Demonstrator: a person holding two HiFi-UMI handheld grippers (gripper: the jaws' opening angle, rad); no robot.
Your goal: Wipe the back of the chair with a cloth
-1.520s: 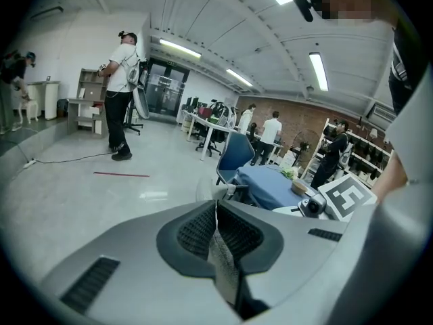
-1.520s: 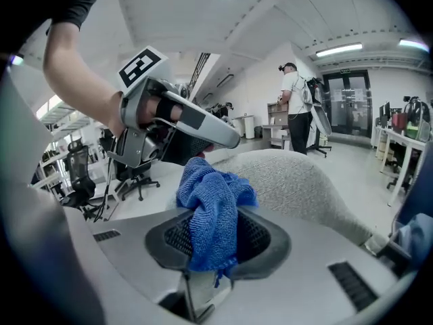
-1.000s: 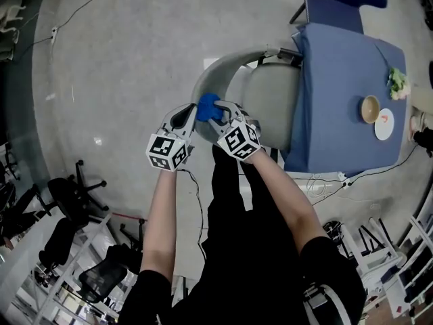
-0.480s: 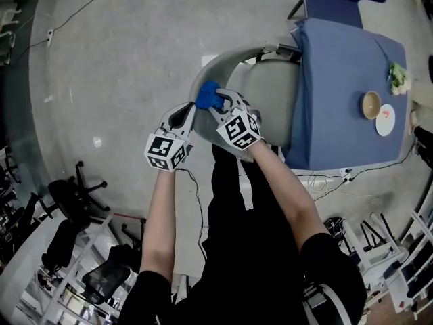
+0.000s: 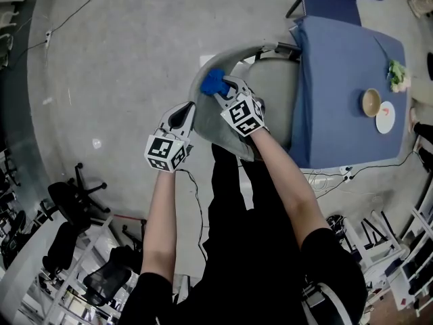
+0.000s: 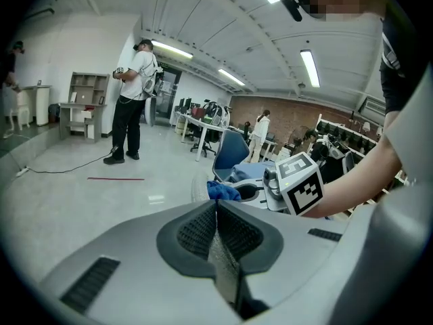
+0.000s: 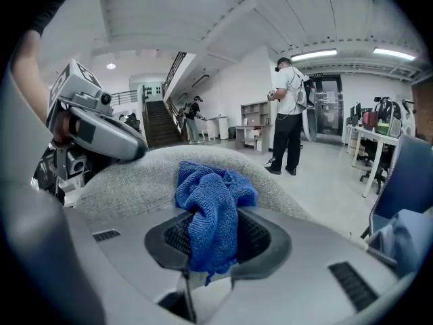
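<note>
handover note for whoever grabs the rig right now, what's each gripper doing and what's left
Left gripper: jaws shut on what looks like the grey fabric edge of the chair back, steadying it.
Right gripper: jaws shut on the blue cloth, which bunches out ahead of them.
Position: the cloth rests against the top rim of the chair back, on its curved left end in the head view.
Done: cloth picked up and brought to the chair back. How much is already wiped cannot be told.
Left: run the cloth along the rest of the rim and down the back, probably keeping the left grip for support.
</note>
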